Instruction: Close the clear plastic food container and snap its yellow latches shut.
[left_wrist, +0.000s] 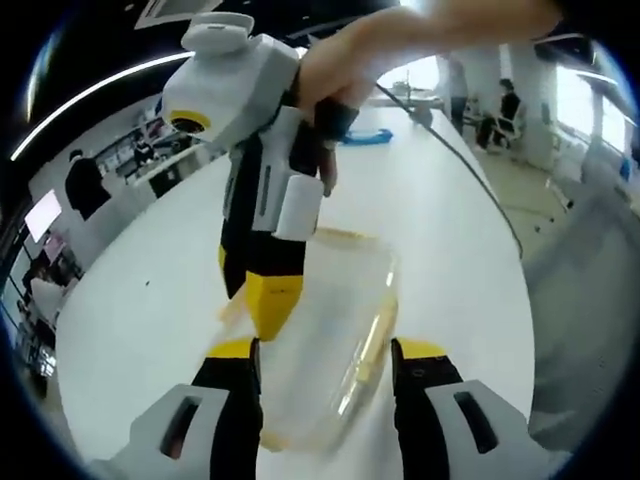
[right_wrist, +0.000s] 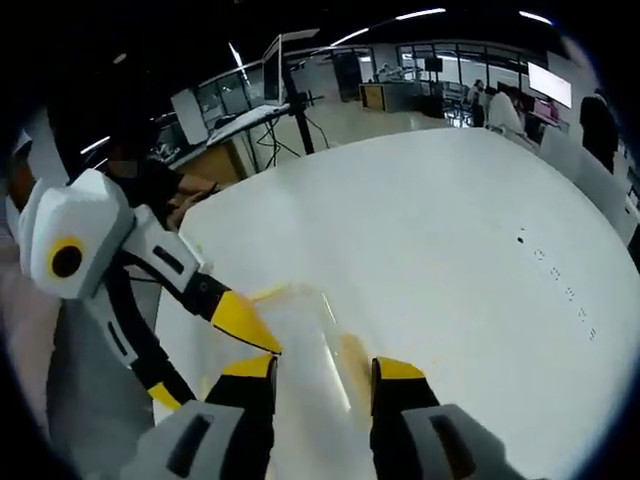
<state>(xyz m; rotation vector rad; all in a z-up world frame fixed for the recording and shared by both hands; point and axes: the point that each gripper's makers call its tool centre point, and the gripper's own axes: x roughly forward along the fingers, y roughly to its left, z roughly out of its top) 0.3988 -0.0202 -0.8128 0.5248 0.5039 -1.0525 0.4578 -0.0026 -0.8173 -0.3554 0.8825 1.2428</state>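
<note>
clear glossy plastic container, rounded corners, between left tongs

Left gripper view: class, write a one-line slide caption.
Two hand-held grippers, left and right, meet a clear plastic container on a white table.

We see a clear, glossy plastic container with pale yellow trim, a smooth white table with a soft sheen, matt yellow pads on hard black-and-white plastic grippers
</note>
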